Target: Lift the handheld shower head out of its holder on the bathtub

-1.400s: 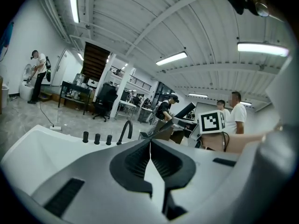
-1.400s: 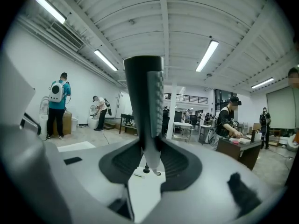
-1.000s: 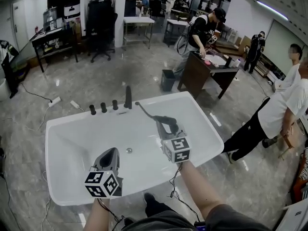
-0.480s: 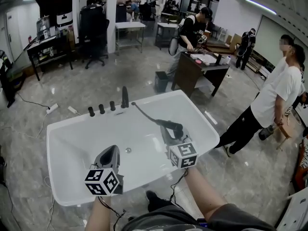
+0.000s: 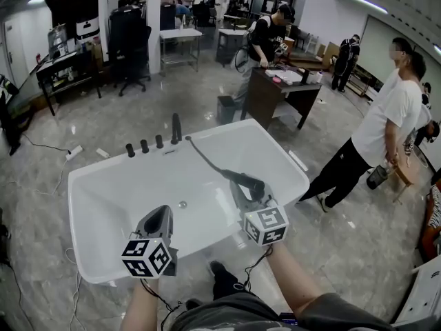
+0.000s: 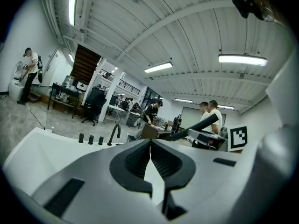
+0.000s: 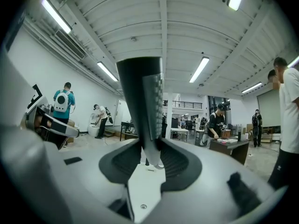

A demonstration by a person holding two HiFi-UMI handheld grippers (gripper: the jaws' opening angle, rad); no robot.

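Grey marble floor [image 5: 76,109] spreads around a white bathtub [image 5: 77,233], with an office chair [image 5: 131,43] far behind on the left. Over the tub's near edge I see the left gripper [image 5: 160,214], its fingers clenched together on nothing. On the far rim stand 3 black knobs [image 5: 145,146] and, just beside them, the black faucet [image 5: 176,127]. From there a hose [image 5: 207,158] crosses the basin to the shower head [image 5: 249,182], which is out over the tub's right half, its handle grasped by the right gripper [image 5: 241,188]. Beyond the tub's far right corner sit a bin [image 5: 226,109] and a dark table [image 5: 275,92] with 1 person [image 5: 265,33] bent over it. More people [image 5: 386,116] stand right of the tub, apart from it.
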